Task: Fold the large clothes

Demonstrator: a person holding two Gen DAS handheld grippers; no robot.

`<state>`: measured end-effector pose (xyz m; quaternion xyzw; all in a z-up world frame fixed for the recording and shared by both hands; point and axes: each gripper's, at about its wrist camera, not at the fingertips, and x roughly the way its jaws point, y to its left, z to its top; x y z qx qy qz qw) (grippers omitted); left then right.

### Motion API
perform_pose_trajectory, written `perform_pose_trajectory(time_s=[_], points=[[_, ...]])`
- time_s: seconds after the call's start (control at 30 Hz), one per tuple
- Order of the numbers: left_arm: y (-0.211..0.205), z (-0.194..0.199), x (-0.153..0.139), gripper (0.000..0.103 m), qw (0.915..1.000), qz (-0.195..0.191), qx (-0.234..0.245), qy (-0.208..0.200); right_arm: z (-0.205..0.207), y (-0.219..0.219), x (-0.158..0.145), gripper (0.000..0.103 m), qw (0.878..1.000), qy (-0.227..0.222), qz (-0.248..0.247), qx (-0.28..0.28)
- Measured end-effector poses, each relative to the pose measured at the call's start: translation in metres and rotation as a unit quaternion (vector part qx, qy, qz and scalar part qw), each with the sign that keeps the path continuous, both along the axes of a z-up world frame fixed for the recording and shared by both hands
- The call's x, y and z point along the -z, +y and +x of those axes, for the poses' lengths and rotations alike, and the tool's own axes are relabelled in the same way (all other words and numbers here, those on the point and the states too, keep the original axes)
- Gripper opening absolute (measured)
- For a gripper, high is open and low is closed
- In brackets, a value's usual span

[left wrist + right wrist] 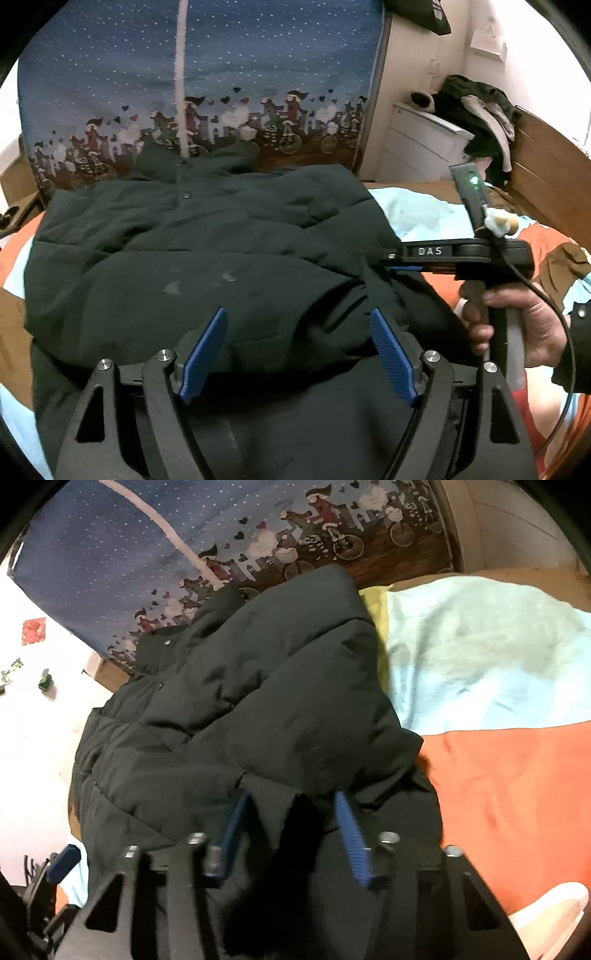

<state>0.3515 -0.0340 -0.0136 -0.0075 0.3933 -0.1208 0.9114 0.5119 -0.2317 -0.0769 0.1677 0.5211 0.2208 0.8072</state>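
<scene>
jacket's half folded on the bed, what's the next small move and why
Probably lift the right gripper and carry the pinched fabric up over the black jacket. A fold of it stands between the blue pads, while the left gripper hangs open with nothing in it. Whether the grip is firm I cannot tell.

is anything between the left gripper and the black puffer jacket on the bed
Nothing visible stands in the way. The left gripper is open directly over the black puffer jacket, with only jacket fabric beyond its blue pads. The right gripper is off to the side, at the jacket's right edge, with a fold between its pads.
</scene>
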Motion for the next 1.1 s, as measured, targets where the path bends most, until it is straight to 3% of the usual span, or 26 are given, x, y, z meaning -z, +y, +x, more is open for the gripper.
perform_pose_trajectory(time_s=[0.1,0.33,0.57,0.67,0.83,0.9,1.0,1.1], points=[[0.016,-0.004,-0.003,0.075,0.9999,0.003,-0.012,-0.001,-0.004,0.009,-0.013,0.01,0.999,-0.023,-0.025,-0.005],[0.077,-0.008,-0.007,0.075,0.9969,0.012,-0.078,0.0,-0.008,0.017,-0.068,0.007,0.991,-0.112,-0.071,0.008],[0.153,0.009,-0.007,0.075,0.9849,0.04,-0.168,-0.016,0.009,0.034,-0.092,0.007,0.973,-0.177,-0.139,0.04],[0.18,0.027,-0.001,0.075,0.9793,0.042,-0.198,-0.004,0.023,0.042,-0.089,0.007,0.969,-0.186,-0.156,0.055],[0.204,0.059,0.017,0.075,0.9747,0.036,-0.22,0.019,0.041,0.063,-0.061,0.007,0.948,-0.189,-0.246,0.07],[0.207,0.067,0.025,0.075,0.9736,0.039,-0.223,0.025,0.042,0.068,-0.05,0.008,0.951,-0.184,-0.241,0.056],[0.205,0.072,0.036,0.082,0.9737,0.049,-0.221,0.022,0.036,0.075,-0.038,0.02,0.953,-0.195,-0.231,0.03],[0.2,0.073,0.048,0.091,0.9737,0.076,-0.215,0.007,0.028,0.091,-0.023,0.024,0.939,-0.216,-0.267,-0.013]])
